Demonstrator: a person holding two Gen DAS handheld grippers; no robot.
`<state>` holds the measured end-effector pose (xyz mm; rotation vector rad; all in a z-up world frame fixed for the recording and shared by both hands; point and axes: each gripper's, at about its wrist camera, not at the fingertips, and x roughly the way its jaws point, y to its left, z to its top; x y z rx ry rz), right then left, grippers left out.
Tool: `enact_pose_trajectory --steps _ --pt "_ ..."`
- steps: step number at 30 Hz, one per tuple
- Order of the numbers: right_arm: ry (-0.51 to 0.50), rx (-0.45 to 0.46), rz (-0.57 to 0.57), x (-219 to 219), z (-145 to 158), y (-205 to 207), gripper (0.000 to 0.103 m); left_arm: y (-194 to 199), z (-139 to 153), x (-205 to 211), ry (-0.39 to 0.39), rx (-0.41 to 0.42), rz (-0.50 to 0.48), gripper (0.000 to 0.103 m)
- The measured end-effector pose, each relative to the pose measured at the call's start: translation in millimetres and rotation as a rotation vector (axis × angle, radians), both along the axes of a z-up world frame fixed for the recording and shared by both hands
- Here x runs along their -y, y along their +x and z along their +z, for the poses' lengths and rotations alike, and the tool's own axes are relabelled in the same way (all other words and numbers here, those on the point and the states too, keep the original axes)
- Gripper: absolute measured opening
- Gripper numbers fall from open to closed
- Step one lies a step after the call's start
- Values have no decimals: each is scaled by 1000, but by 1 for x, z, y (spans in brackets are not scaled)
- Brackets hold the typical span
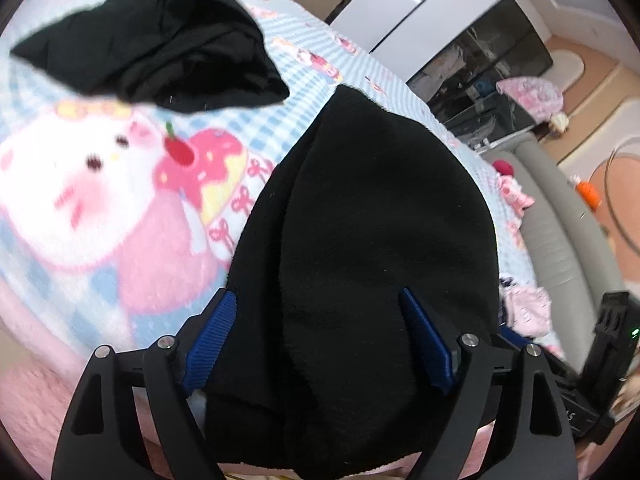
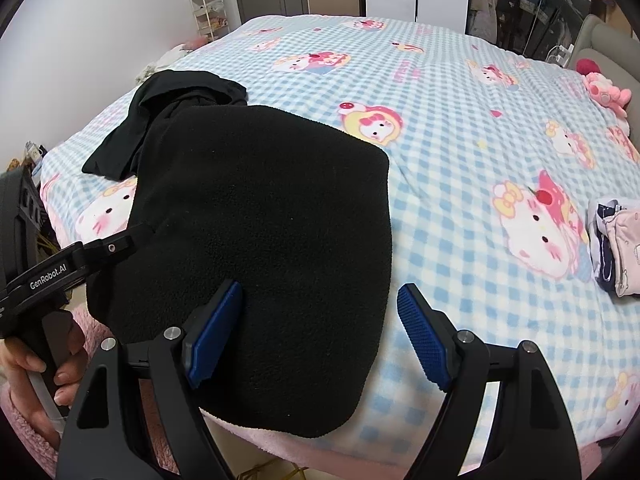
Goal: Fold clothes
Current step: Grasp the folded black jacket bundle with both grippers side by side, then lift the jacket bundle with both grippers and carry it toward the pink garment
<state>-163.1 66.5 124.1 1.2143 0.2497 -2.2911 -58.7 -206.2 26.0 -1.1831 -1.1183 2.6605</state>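
A thick black fleece garment point(image 2: 260, 240) lies folded flat on the near part of the bed, reaching the front edge. In the left wrist view the same fleece point(image 1: 372, 220) fills the middle. My left gripper point(image 1: 320, 324) hovers over its near end, open, with the blue pads point(image 1: 216, 332) wide apart and fabric below them. My right gripper point(image 2: 320, 320) is open too, above the fleece's near right edge; nothing is pinched. A thinner black garment point(image 2: 168, 120) lies crumpled behind the fleece, also seen as the black heap point(image 1: 160, 40).
The bed carries a blue-and-white checked blanket point(image 2: 440, 120) with cartoon cats. A small stack of folded clothes point(image 2: 616, 252) sits at its right side. A hand point(image 2: 36, 364) holds the left tool's body point(image 2: 60, 272). A grey headboard point(image 1: 560, 220) and plush toys point(image 2: 604, 92) stand beyond.
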Motion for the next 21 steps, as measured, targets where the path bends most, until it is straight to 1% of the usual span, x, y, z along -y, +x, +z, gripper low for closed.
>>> enact_pose_trajectory --steps 1,2,5,8,12,14,16,18,20,21 --pt "-12 10 -2 -2 -1 -2 82 -2 -6 3 39 0 -2 89" --pt "-25 21 -7 -4 -3 -4 88 -3 -11 6 76 2 -4 91" --pt "-113 118 -34 -19 -17 -22 103 -8 -23 12 168 6 -28 94" --pt "-267 310 -32 -36 -39 -44 102 -15 -32 15 245 16 -58 94" --pt "-384 431 2 -41 -57 -60 102 -24 -45 19 349 32 -96 95" --pt "-427 492 5 -40 -65 -66 103 -27 -46 19 376 48 -119 95" --pt "-427 497 12 -38 -63 -67 103 -30 -40 18 380 66 -169 95" --pt "-406 473 19 -34 -58 -65 103 -31 -38 19 373 81 -201 95" --pt "-392 456 27 -30 -55 -63 103 -31 -44 21 391 93 -191 98" --pt "-402 453 27 -27 -56 -61 103 -31 -46 21 402 96 -185 99"
